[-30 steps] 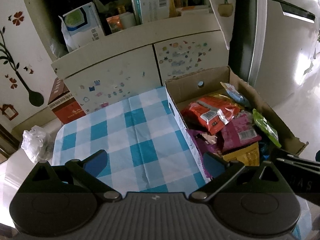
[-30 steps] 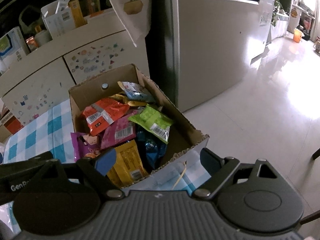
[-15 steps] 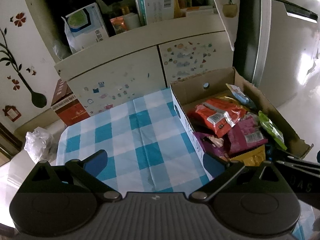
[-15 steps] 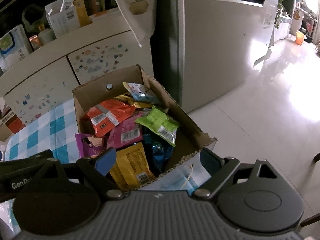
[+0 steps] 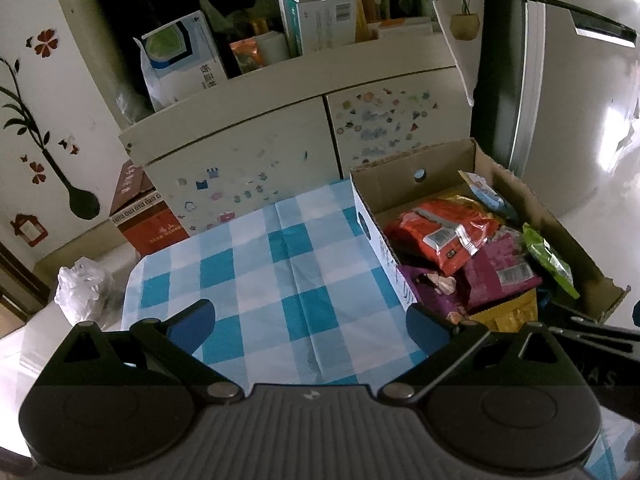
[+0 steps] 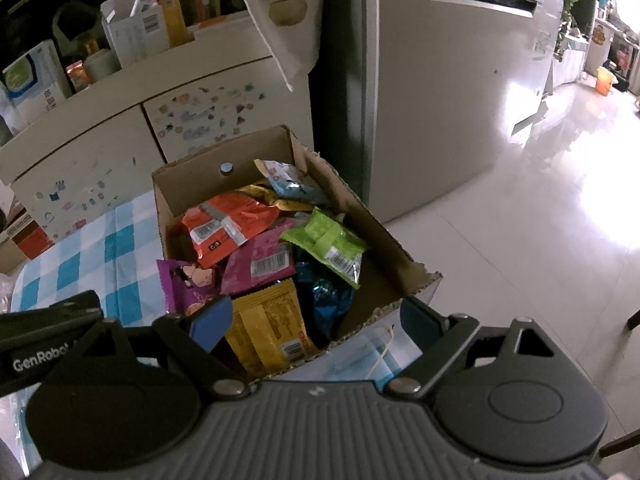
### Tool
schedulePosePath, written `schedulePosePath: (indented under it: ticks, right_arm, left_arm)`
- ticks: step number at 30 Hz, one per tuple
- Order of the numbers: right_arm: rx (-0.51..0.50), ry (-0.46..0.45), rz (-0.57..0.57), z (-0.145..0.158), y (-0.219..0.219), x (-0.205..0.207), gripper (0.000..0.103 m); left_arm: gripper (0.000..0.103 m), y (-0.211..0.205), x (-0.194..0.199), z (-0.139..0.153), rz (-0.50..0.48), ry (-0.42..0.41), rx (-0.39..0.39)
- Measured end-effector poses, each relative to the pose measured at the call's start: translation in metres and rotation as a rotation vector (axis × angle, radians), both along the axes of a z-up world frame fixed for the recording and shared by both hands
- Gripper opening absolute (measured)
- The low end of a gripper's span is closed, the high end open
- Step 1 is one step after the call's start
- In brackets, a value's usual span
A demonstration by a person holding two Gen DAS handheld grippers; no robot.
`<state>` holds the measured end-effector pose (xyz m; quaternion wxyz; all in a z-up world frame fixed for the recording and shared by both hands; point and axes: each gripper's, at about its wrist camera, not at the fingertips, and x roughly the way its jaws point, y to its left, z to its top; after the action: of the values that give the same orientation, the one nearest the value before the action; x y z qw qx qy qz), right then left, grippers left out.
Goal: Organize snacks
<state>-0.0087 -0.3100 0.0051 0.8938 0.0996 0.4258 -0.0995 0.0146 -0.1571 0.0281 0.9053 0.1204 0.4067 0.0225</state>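
Two grippers, both spread wide and empty. Left gripper (image 5: 308, 322) poised over the bare blue-and-white checked cloth (image 5: 256, 280), blue pads well apart, nothing between them, its right pad just beside the box's near left corner. Right gripper (image 6: 316, 320) poised over the near edge of the cardboard box (image 6: 188, 176), blue pads (image 6: 212, 320) wide apart, gripping nothing, the left pad above the yellow packet, the right one just outside the torn near right corner.

Box at the right edge of the cloth-covered table, open at the top, heaped with snack packets. Orange-red packet (image 6: 224, 228) uppermost toward the far left corner, barcode showing. Pink packet (image 6: 260, 264) partly under it, mid-box. Green packet (image 6: 328, 244) tilted against the right side. Light-blue packet (image 6: 288, 184) at the far right corner, a gold one just beneath it. Purple packet (image 6: 188, 284) along the near left wall. Yellow packet (image 6: 272, 328) at the near edge, with a dark-blue foil packet (image 6: 328, 296) just beside it on the right.

Beyond the table's far edge, a cream cabinet (image 5: 248, 152) covered in small stickers; to the right, a grey fridge (image 6: 440, 100).
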Motion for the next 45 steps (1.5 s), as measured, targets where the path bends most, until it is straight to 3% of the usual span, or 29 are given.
schedulePosePath:
  ticks: [25,33,41,45]
  right_arm:
    - [-0.055,0.000,0.008,0.010,0.012,-0.018,0.091]
    - [-0.062,0.025,-0.031,0.005,0.002,-0.017,0.091]
    - [-0.048,0.035,-0.049,-0.001,-0.019,-0.008,0.091]
    - [-0.093,0.017,-0.028,-0.001,-0.023,-0.003,0.091]
  left_arm:
    - [0.103,0.010,-0.022,0.008,-0.062,0.010,0.009]
    - [0.103,-0.008,-0.020,0.005,-0.101,0.013,0.037]
    - [0.103,-0.027,-0.010,-0.001,-0.047,0.025,0.019]
    - [0.103,-0.035,-0.008,-0.005,0.000,0.033,0.014]
